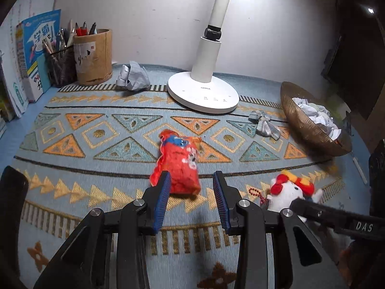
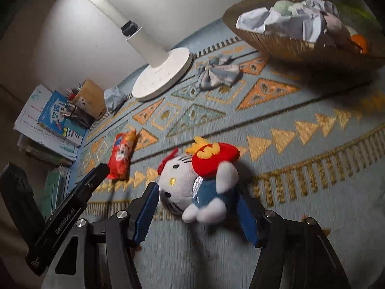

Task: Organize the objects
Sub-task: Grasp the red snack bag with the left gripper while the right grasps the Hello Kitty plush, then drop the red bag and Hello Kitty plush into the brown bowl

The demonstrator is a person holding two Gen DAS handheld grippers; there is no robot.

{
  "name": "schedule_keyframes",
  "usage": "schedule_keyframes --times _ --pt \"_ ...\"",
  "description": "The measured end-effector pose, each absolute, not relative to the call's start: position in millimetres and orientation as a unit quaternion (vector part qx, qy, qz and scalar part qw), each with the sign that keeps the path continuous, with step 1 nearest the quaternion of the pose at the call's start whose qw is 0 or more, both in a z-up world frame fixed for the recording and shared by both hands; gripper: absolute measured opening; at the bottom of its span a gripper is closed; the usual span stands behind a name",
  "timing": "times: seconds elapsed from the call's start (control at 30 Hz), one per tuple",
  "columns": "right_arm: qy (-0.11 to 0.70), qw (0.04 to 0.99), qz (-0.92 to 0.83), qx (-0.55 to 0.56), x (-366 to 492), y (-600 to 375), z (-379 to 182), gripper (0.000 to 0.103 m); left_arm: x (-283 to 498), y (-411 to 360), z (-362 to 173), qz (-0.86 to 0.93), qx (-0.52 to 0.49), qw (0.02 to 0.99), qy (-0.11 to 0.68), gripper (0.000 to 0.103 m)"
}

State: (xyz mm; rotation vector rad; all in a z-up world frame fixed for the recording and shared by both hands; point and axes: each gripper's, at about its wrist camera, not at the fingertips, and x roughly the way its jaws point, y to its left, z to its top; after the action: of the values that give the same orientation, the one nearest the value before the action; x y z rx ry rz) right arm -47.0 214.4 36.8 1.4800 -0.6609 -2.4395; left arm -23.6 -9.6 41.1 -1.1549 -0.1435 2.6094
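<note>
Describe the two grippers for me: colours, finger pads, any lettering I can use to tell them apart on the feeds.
Both look alike: matte black angular linkages with round silver pivot bolts, and two fingers faced with blue ribbed pads. Left gripper appears in the right wrist view as a black bar printed "GenRobot.AI" in white. Right gripper shows in the left wrist view as a black bar lettered "DAS". No cables or sleeves visible.

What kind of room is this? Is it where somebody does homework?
Probably yes: it looks like a study desk at home. There is a white desk lamp, a pen holder full of pens, and study books stacked against the wall, plus a plush toy on the patterned cloth.
</note>
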Motion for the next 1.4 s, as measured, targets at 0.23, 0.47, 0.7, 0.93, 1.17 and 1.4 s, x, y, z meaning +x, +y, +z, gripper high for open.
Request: schedule_keyframes --times 0.23,0.47,0.7,0.93,1.17,1.4 --pt "-0.106 0.144 -0.854 0.489 8.6 213.2 47.4 0.083 -22.9 -10.8 31.6 0.905 -0.407 0.123 -0.021 0.048" --pt "0.040 0.164 -0.867 0.469 -29.3 211.4 45.9 0.086 -66.8 8.2 16.1 0.897 -0.426 0.111 0.036 0.083" --pt "0.073 0.209 -0.856 0.467 -62.3 194.9 30.0 0.083 -78.5 18.3 9.2 0.891 -0.433 0.125 0.050 0.060" --pt "0.073 0.229 -0.869 0.433 -52.3 172.7 40.7 0.045 -74.0 9.0 17.5 0.896 -0.424 0.128 0.021 0.029" --pt "0.013 0.204 -0.898 0.389 -25.1 220.6 86.1 0.045 -41.4 34.8 63.2 0.908 -0.379 0.181 -0.001 0.028" --pt "-0.046 0.075 -0.951 0.297 -22.8 317.1 175.4 0.046 -33.8 121.8 126.7 0.908 -0.319 0.271 -0.010 0.028"
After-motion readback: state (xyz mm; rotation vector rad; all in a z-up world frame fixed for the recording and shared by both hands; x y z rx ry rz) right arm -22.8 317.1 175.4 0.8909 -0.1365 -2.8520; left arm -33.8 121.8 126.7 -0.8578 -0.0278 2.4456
